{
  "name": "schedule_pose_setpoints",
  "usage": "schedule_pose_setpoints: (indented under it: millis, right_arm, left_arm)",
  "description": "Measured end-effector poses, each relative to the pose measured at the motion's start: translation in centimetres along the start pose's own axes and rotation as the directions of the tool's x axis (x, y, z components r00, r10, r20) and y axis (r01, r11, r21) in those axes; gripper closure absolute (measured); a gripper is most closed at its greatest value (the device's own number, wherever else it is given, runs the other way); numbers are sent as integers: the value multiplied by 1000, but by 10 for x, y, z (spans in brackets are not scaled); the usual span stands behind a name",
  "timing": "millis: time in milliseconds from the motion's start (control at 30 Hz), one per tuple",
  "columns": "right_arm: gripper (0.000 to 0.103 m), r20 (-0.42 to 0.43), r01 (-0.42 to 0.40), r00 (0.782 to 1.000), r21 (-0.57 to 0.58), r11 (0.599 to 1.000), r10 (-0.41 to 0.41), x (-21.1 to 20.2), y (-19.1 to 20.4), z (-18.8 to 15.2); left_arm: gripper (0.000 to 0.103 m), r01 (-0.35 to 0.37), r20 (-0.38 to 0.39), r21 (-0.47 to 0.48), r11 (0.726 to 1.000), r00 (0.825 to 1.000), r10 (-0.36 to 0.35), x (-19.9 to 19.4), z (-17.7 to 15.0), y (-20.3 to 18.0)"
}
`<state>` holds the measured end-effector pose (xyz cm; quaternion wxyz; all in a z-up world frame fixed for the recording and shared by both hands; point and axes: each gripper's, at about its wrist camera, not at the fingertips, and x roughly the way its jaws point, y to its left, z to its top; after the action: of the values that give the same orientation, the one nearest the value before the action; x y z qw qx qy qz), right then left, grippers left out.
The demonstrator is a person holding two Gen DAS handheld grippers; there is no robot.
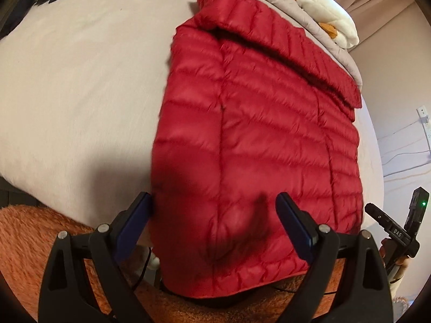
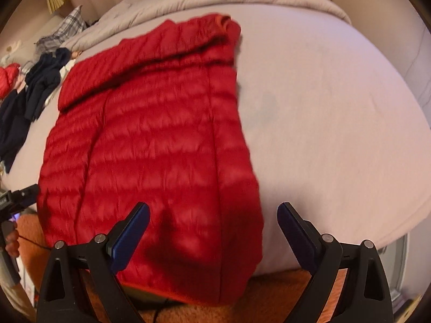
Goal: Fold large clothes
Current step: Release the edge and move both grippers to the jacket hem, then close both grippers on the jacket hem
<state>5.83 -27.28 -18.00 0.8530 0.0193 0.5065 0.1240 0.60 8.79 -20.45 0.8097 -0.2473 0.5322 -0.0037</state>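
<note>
red puffer jacket (image 1: 258,123) lies on the bed (image 1: 80,80), its bottom edge hanging out of sight. left gripper (image 1: 214,210) and right gripper (image 2: 212,218) tilt down above it, jaws wide open, holding nothing.

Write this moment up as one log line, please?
left gripper: open, empty | right gripper: open, empty | red jacket: flat on bed, hem overhanging edge

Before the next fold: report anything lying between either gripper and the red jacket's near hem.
Nothing visible does. The left gripper and right gripper are both open right over the red jacket hem, only air between.
</note>
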Motion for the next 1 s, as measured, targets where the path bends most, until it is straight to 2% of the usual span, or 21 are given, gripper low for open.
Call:
schedule_pose_setpoints:
  millis: [133, 467, 767, 867, 1000]
  right_arm:
    - [8, -29, -17, 999, 15, 1000, 17, 6, -3, -11]
    - [8, -109, -46, 993, 49, 998, 51, 18, -15, -34]
    - [8, -122, -80, 989, 47, 996, 85, 21, -15, -52]
    - [9, -123, -98, 987, 64, 993, 106, 27, -13, -60]
    - [16, -115, -98, 988, 66, 993, 105, 32, -9, -58]
  left_arm:
    - [10, 13, -22, -15, 1000, 1000, -13, 4, -11, 7]
    - [11, 26, -1, 10, 1000, 1000, -26, 4, -35, 9]
    - [13, 89, -25, 1, 996, 996, -89, 7, -51, 13]
    - [19, 109, -20, -17, 994, 994, -109, 10, -54, 14]
    - [40, 108, -34, -16, 994, 994, -108, 11, -55, 15]
